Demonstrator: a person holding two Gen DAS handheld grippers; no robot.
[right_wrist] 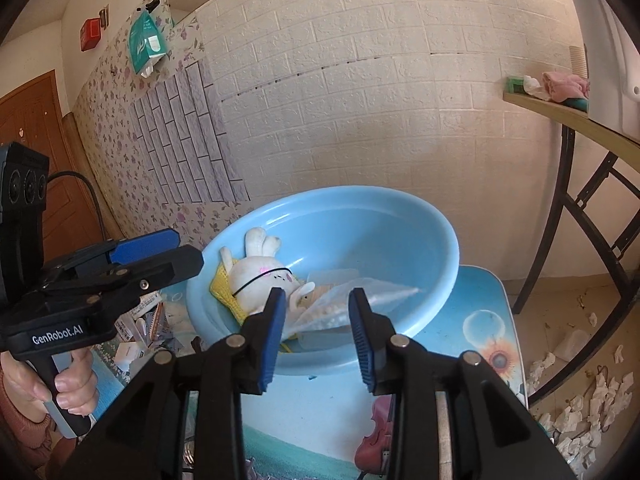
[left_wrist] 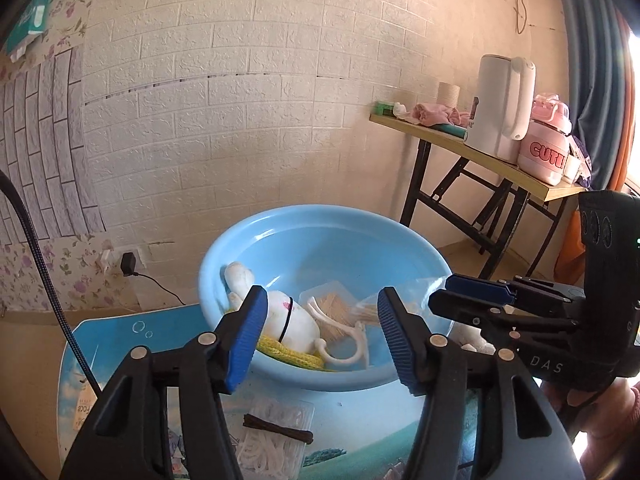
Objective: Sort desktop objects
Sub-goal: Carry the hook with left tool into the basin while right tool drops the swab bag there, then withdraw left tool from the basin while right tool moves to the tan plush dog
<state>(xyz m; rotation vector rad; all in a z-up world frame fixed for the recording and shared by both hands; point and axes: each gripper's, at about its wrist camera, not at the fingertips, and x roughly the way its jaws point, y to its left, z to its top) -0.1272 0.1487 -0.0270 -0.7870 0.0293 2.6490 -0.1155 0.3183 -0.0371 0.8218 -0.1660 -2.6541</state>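
**Two handheld grippers poised over a blue basin of sorted oddments**

A room with a white brick-pattern wall (left_wrist: 248, 112) and floral wallpaper lower left; in front of it stands a small table with a printed blue scenic top (right_wrist: 484, 320); on that table sits a light blue plastic basin (left_wrist: 320, 236), its far rim towards the wall.

Inside the basin, on the left, lies a white plush rabbit (right_wrist: 256, 280) with a thin black band round it, resting on a yellow knitted cloth (right_wrist: 222, 290); beside it to the right lie a clear box of toothpicks (left_wrist: 334, 308), a white plastic hook (left_wrist: 340, 344) and a clear plastic bag (right_wrist: 360, 296); all are touching or overlapping.

The left gripper (left_wrist: 320, 334) hangs at the near rim of the basin, jaws wide apart, nothing between the blue pads; the right gripper (right_wrist: 316, 334) hangs just to its right at the near rim, jaws parted more narrowly, also gripping nothing; a hand (right_wrist: 68, 384) wraps the left gripper's handle.

On the table, nearer than the basin, a clear box of white loops (left_wrist: 272, 440) carries a dark brown stick (left_wrist: 278, 428) across its lid.

Far right, a wooden folding table (left_wrist: 480, 156) holds a white kettle (left_wrist: 504, 108), a pink container (left_wrist: 546, 152), a pink cloth (left_wrist: 436, 114) and a stack of paper cups (left_wrist: 448, 94); torn paper scraps (right_wrist: 580, 412) litter the floor on the right.
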